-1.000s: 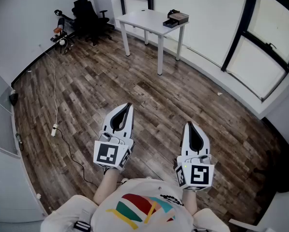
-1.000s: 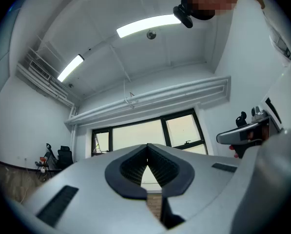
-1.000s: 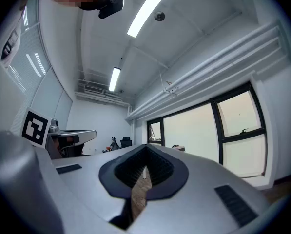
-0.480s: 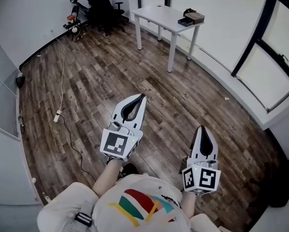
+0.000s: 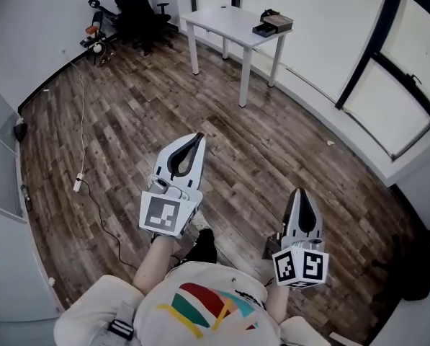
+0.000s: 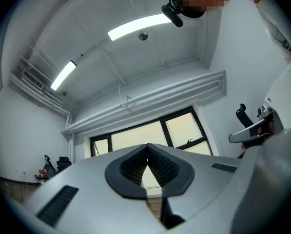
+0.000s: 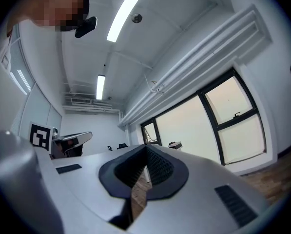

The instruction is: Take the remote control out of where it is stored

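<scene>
No remote control shows in any view. A small dark box with a brown top [image 5: 272,25] sits on the far white table [image 5: 229,26]. My left gripper [image 5: 199,136] is held out over the wooden floor, jaws together and empty. My right gripper [image 5: 299,192] hangs lower and nearer to the body, also with jaws closed on nothing. In the left gripper view the left gripper [image 6: 147,146] points up toward the windows and ceiling. In the right gripper view the right gripper [image 7: 146,147] points toward the windows, and the box [image 7: 175,145] shows small beyond it.
Wooden floor [image 5: 128,135] lies between me and the table. A black office chair [image 5: 137,6] and some gear stand at the back left. A cable with a power strip [image 5: 78,182] trails along the left. Large windows [image 5: 395,85] line the right wall.
The head view has shifted; the table now sits slightly farther left. My left gripper has risen and reached forward. The right gripper dropped lower toward the body.
</scene>
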